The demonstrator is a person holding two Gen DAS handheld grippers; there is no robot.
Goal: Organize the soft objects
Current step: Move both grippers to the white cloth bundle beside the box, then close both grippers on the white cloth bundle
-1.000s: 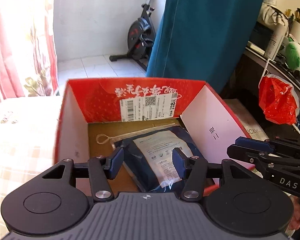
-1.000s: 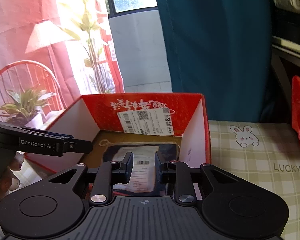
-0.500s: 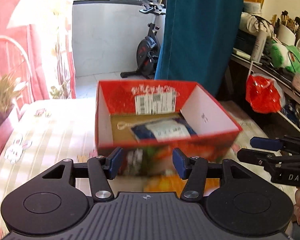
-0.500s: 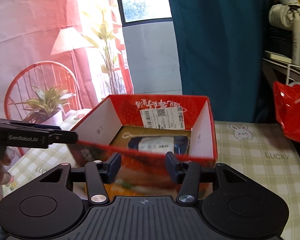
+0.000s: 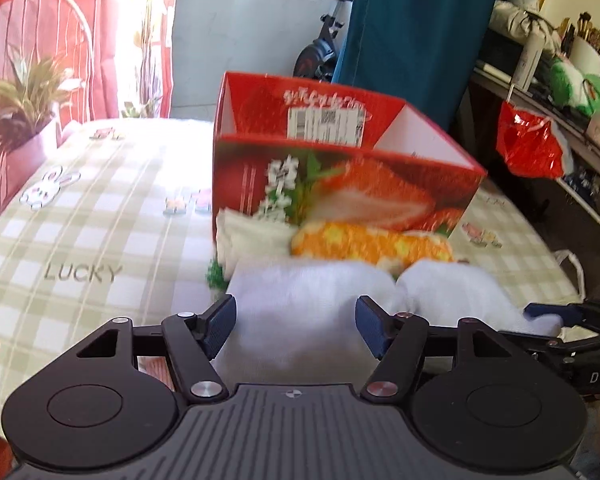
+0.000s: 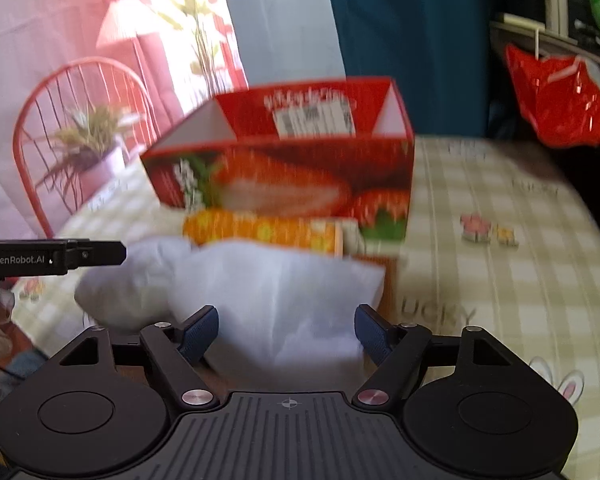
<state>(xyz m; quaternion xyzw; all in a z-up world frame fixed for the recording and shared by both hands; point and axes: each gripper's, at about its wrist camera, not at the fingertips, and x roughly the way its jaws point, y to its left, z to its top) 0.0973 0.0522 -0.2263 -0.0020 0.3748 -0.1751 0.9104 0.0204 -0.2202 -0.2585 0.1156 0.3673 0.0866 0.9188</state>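
Both grippers have just been opening — left gripper (image 5: 296, 326) and right gripper (image 6: 286, 334) wide, nothing gripped, white soft bundle (image 5: 320, 300) between the pads, lying before the red box (image 5: 340, 184). Advice — close on one fold only, low, then lift clear of the rim.

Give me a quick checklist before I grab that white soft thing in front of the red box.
1. Left gripper open: ok, jaws just widened, nothing pressed.
2. Right gripper open: ok, jaws just widened.
3. White soft item in front of both grippers: ok.
4. Red box upright, top open: ok.
5. Orange patterned item clear of the white one: not ok, it lies right against it.
6. Room left in the box: cannot tell.
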